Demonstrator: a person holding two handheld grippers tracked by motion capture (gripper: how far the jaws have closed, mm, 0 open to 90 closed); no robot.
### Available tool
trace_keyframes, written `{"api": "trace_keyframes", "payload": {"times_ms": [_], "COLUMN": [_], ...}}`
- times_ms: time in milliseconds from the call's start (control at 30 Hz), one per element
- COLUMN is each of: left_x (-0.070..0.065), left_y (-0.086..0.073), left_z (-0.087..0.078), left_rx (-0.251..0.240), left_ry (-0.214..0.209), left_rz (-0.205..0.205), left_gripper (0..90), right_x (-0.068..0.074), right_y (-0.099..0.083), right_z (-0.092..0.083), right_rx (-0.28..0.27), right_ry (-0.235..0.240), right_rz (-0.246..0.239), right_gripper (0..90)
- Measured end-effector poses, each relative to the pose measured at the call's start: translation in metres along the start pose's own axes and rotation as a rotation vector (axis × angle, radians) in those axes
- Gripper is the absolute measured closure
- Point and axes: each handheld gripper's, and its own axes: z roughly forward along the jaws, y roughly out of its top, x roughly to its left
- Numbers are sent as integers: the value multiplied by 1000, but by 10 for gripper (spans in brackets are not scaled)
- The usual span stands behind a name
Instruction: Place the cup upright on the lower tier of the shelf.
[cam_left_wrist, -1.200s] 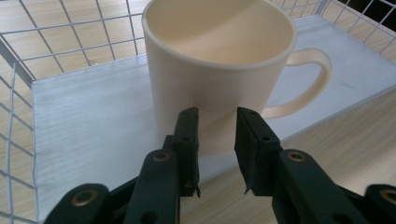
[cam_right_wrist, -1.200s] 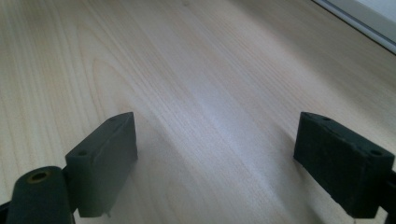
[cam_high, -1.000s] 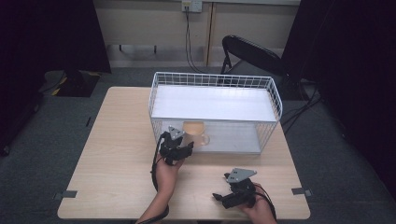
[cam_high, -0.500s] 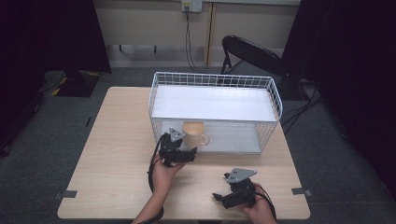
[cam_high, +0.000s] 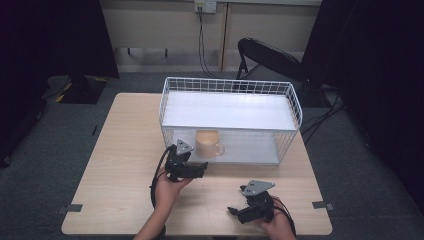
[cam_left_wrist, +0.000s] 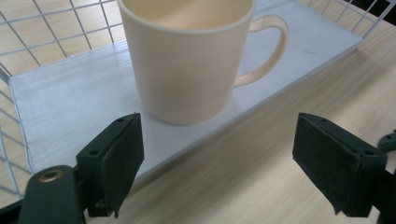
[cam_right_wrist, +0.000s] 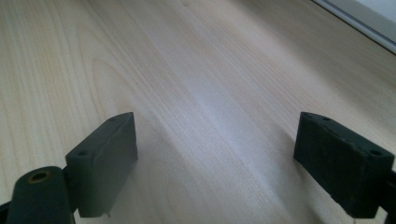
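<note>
left tongs (cam_left_wrist: 217, 154) just opened – mug (cam_left_wrist: 187, 56) stands free on basket (cam_high: 165, 107) floor

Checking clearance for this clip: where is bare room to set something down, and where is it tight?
The table is bare left of the wire rack, and between the left gripper and right gripper. The rack's lower shelf is free right of the mug. It is tight at the mug, beside the left gripper's open jaws.

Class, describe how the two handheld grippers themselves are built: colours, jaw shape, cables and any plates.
Both the left gripper and right gripper are black, each topped by a grey three-cornered plate and trailing a black cable. Their jaws are blocky black pads with small screw holes; a brass-coloured fitting sits at one jaw's base.
</note>
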Motion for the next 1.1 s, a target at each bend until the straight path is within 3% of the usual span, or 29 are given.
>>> {"api": "trace_keyframes", "payload": {"times_ms": [400,767,1100], "left_x": [6,18,28], "left_y": [-8,-19,-27], "left_z": [-12,-26,-36], "left_rx": [6,10,8], "left_ry": [-29,-43,-41], "left_rz": [63,75,63], "left_gripper": [167,161,158], "right_x": [0,0,0], "right_y": [0,0,0], "right_z": [0,0,0], "right_rx": [0,0,0], "right_ry": [0,0,0], "right_rz": [0,0,0], "right_gripper": [125,125,125]}}
